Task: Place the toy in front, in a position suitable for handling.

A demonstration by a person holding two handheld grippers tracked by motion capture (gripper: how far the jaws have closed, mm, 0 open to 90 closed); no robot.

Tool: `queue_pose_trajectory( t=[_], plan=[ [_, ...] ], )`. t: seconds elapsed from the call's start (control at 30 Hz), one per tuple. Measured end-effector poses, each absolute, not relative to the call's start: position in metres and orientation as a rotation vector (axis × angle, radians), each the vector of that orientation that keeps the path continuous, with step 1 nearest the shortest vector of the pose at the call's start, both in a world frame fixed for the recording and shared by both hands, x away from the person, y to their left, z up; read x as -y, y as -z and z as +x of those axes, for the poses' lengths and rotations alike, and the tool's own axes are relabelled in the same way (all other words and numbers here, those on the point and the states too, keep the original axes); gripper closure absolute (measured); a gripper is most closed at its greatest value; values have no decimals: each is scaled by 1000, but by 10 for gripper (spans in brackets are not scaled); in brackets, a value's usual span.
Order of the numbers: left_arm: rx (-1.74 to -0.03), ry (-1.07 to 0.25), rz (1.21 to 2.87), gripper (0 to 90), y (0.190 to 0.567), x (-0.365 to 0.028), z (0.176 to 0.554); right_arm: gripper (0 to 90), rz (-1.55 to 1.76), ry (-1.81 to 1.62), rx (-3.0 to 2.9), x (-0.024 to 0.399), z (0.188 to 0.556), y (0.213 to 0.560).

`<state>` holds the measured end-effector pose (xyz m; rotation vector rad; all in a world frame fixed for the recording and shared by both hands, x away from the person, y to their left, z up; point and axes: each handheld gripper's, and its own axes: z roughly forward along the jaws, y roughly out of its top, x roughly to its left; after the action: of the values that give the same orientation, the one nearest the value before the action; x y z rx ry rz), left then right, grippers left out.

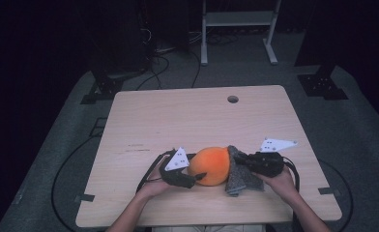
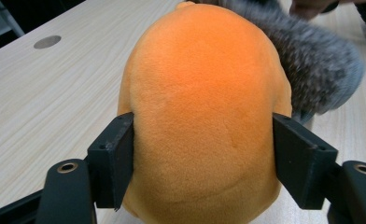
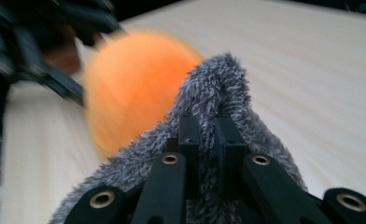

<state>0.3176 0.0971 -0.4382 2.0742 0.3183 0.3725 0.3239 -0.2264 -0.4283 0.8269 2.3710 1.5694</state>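
Note:
An orange plush ball (image 1: 211, 165) lies near the front edge of the wooden table (image 1: 178, 116), and a grey furry cloth (image 1: 238, 176) clings to its right side. My left gripper (image 1: 197, 178) reaches in from the left. In the left gripper view its two black jaws press on both flanks of the orange plush ball (image 2: 202, 107), with the grey fur (image 2: 312, 60) behind it. My right gripper (image 1: 240, 158) is shut on a pinched fold of the grey furry cloth (image 3: 218, 79), jaws nearly together. The orange ball (image 3: 130, 88) is blurred beyond that fold.
A round cable hole (image 1: 232, 99) sits in the table's far side. A white metal frame (image 1: 236, 19) and dark stands rise behind the table, and cables run over the grey floor. The table's far half is bare wood.

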Motion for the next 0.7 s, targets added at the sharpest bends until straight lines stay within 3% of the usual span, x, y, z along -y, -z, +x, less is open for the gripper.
queue_pose_trajectory(
  t=[0.2,0.57,0.7],
  plan=[
    [-266,-407,2088,316,440,-96,310,829,704,-1578,-2362,205,327,405],
    [-320,-364,2063,305,442,-101,316,830,886,-1518,-2380,224,334,436],
    [-342,-364,2071,304,439,-98,318,830,832,-1575,-2362,224,321,428]
  ],
)
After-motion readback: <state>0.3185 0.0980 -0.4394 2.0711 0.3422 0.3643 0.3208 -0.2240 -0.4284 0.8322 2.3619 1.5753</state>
